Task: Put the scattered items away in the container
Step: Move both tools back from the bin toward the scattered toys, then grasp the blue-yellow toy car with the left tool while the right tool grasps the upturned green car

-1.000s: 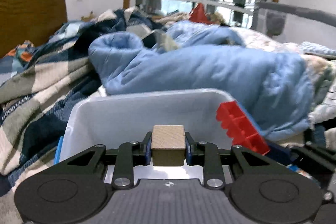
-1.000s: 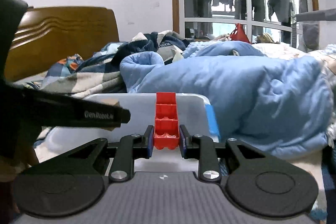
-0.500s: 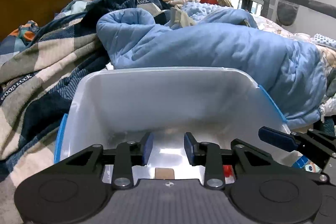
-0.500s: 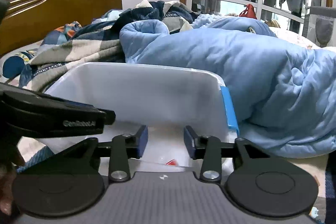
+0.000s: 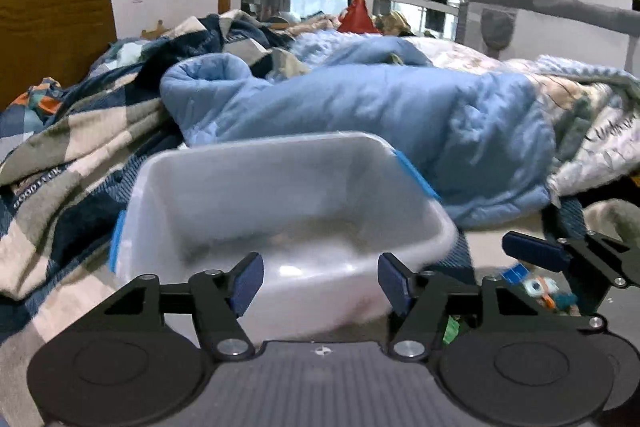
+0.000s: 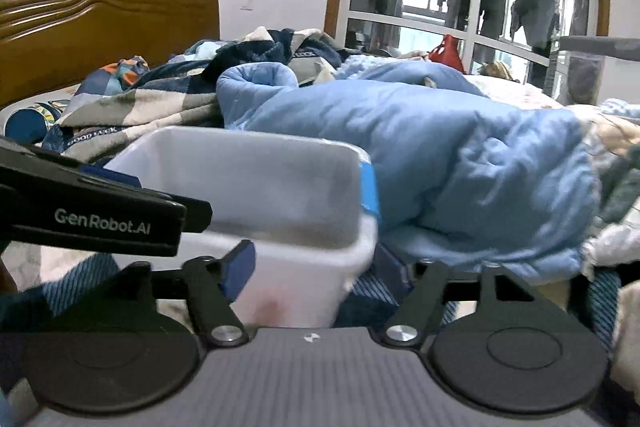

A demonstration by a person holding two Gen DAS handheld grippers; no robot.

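Rumpled blue quilt (image 5: 360, 115) covers the bed behind a white plastic bin (image 5: 280, 203) at frame centre; left tool (image 5: 320, 281) and right tool (image 6: 316, 267) both gape, empty, before it.

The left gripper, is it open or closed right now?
Open. The left gripper has its blue pads spread wide apart with nothing between them, just the white bin showing through.
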